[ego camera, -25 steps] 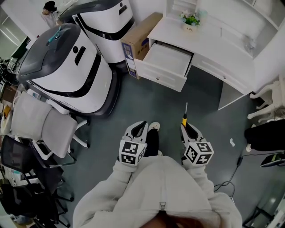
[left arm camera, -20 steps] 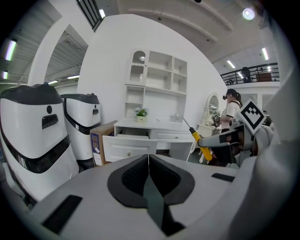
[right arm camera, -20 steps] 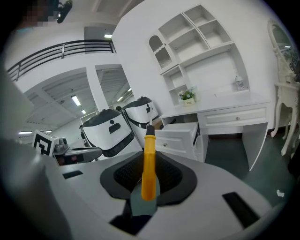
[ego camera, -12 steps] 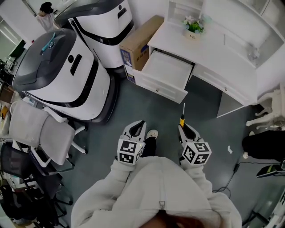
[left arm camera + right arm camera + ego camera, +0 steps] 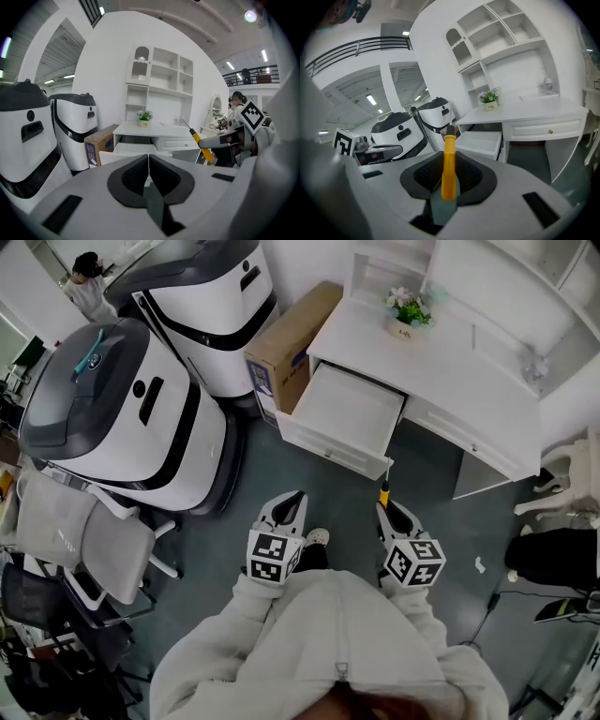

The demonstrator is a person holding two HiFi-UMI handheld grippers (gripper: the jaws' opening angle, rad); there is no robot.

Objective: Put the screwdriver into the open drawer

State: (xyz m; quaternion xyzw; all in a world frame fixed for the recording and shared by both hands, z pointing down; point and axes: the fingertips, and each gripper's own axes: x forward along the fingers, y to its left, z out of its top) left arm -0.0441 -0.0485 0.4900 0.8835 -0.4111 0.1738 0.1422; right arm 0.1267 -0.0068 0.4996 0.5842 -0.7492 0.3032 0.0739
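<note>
Nearest, the left gripper (image 5: 292, 503) has its jaws pressed together with nothing between them. Level with it and to its right, the right gripper (image 5: 391, 513) is clamped on the handle of the one yellow-handled screwdriver with black collar and thin steel shaft (image 5: 384, 489). The shaft projects forward past the jaw tips.

Ahead of the right gripper and slightly to its left stands the one open white wooden drawer (image 5: 346, 412), pulled out of the white desk (image 5: 469, 367). It appears empty.

Likely hazards:
- The shaft leads the gripper, so its tip could strike the drawer's front panel if carried in too low.
- The round handle is pinched along a narrow line and may swivel or slip.
- Letting go short of the front panel would drop the tool to the floor.

Count:
- two grippers, one screwdriver, one open drawer
- beyond the drawer, one closed drawer (image 5: 452, 430), one small potted plant (image 5: 406, 311) and one brown cardboard box (image 5: 287, 341)
- far left of both grippers, two large white-and-grey machines (image 5: 111, 404)
</note>
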